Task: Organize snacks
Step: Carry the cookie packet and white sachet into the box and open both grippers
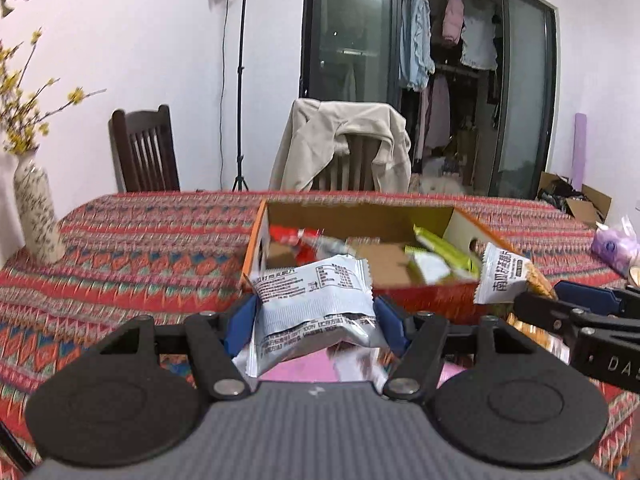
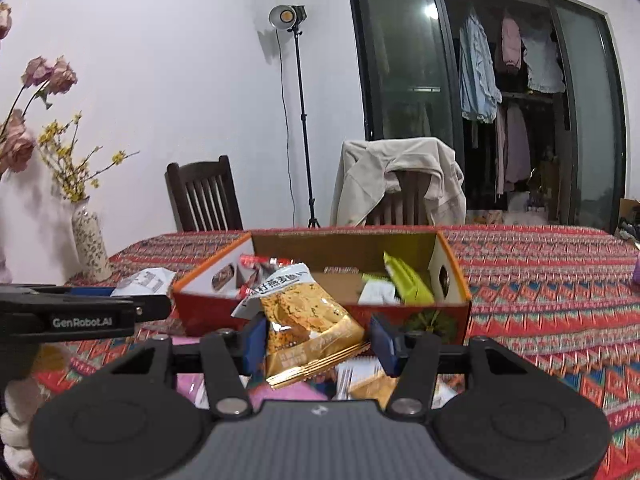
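Note:
My left gripper point(image 1: 316, 320) is shut on a white snack packet point(image 1: 316, 308) and holds it above the table, just in front of an open orange cardboard box point(image 1: 256, 240). My right gripper point(image 2: 316, 340) is shut on a golden oat snack packet point(image 2: 304, 324), also held in front of the box point(image 2: 456, 276). The box holds red packets point(image 1: 296, 238) on its left and green packets point(image 1: 444, 252) on its right. In the left wrist view the right gripper point(image 1: 560, 304) shows at the right with its packet point(image 1: 500, 276). More packets lie below both grippers.
The table has a red patterned cloth point(image 1: 120, 264). A patterned vase point(image 1: 38, 216) with yellow flowers stands at the far left. Two chairs point(image 2: 204, 196) stand behind the table, one draped with a beige coat point(image 2: 400, 176). A purple tissue pack point(image 1: 612, 244) lies at the right.

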`<state>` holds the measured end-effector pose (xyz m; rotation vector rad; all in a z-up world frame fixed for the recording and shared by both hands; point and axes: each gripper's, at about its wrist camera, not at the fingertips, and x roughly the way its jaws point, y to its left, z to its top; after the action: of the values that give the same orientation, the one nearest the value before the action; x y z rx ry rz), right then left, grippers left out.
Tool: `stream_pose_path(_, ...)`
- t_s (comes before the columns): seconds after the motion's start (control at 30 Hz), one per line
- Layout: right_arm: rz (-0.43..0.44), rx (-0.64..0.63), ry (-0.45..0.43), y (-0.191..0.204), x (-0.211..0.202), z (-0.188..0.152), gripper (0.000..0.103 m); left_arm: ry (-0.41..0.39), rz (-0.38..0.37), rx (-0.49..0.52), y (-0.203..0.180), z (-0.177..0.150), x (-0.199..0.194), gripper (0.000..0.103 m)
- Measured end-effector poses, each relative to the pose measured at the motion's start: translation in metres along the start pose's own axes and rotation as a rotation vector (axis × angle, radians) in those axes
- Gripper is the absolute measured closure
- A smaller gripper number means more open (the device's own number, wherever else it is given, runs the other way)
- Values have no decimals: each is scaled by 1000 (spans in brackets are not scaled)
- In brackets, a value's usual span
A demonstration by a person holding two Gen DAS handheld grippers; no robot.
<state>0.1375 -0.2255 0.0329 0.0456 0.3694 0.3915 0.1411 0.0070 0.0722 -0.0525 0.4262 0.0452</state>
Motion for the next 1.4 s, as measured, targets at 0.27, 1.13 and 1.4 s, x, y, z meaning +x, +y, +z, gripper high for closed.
stream_pose_path(0.27,-23,-9,-9,-6,37,40,49,-30,24,-26,-9,35,35,37)
stream_pose_path(1.13,-66,13,79,-42,179,53,49,40,122,-58,1,51,171,37)
stream_pose_path(1.4,-98,28,87,-46,180,48,20,15,119,-82,5,45,166,0)
